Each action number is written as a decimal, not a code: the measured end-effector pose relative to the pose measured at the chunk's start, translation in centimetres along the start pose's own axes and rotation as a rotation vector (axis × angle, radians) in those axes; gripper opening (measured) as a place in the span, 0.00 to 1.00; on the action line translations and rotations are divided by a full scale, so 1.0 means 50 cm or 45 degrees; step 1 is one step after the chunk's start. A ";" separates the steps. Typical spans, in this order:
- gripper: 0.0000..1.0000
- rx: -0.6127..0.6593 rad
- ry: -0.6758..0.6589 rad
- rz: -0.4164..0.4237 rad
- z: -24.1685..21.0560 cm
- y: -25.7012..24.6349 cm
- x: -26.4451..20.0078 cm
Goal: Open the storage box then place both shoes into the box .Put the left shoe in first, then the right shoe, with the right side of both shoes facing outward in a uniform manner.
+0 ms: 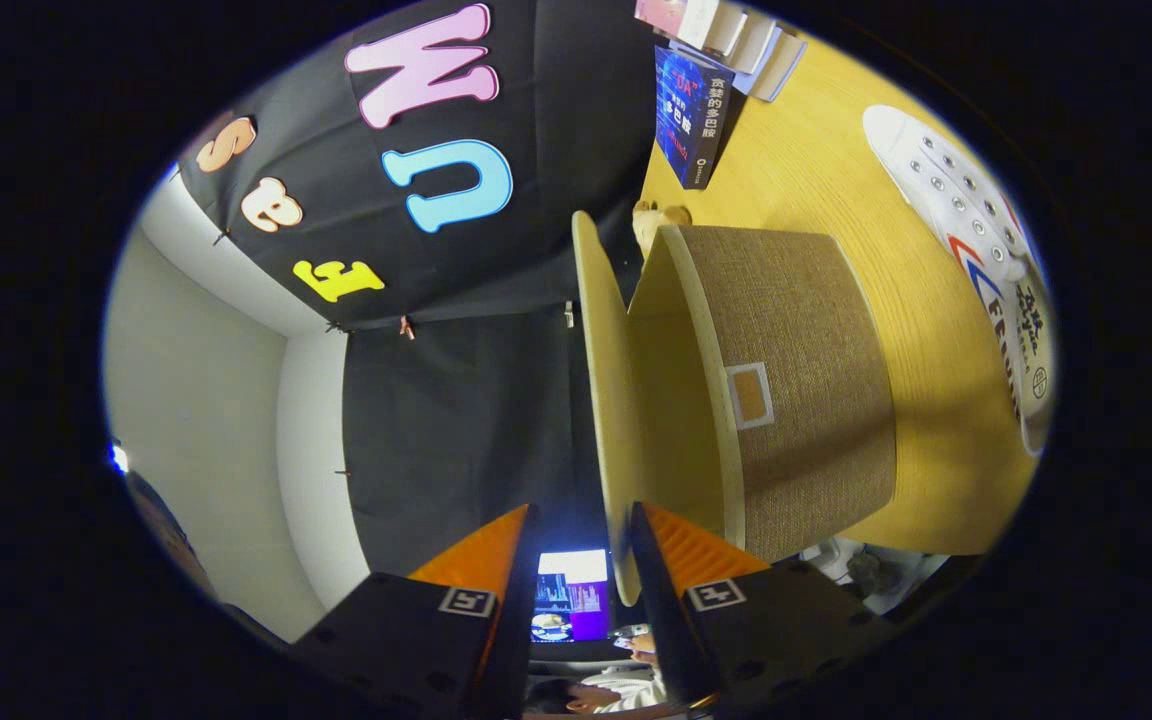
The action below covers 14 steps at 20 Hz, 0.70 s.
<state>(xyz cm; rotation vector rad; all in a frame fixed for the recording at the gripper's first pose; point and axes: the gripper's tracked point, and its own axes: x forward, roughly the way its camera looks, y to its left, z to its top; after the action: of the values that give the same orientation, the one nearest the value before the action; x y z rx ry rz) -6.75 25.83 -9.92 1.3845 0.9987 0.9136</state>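
The view is turned on its side, with the wooden table (836, 170) standing to the right. A brown fabric storage box (806, 330) sits on it, and its pale lid (601, 380) is swung up, away from the box's rim. My gripper (584, 507) is open. The lid's free edge reaches in between the fingers and lies close against one finger (671, 545); a gap separates it from the other. A white lace-up shoe (986, 250) with red and blue trim lies on the table beyond the box, apart from it.
Several books (691, 110) stand at the table's back edge, and a small tan object (661, 215) peeks out behind the box. Beyond the fingers, off the table, are a lit screen (571, 595) and a person's hand (626, 685).
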 end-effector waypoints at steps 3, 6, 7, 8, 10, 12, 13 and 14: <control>0.13 -0.063 -0.076 -0.203 0.013 -0.041 0.022; 0.05 -0.070 -0.084 -0.202 0.003 -0.012 0.043; 0.05 -0.072 -0.080 -0.197 -0.004 0.002 0.041; 0.05 -0.076 -0.080 -0.202 -0.008 0.015 0.046; 0.05 -0.097 -0.067 -0.224 -0.017 0.042 0.066; 0.05 -0.151 -0.059 -0.240 -0.024 0.075 0.085; 0.05 -0.177 -0.051 -0.246 -0.030 0.092 0.097; 0.05 -0.199 -0.043 -0.255 -0.033 0.106 0.113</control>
<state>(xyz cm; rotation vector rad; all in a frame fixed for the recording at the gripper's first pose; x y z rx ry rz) -6.08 31.74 -4.67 1.1436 0.9993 0.7988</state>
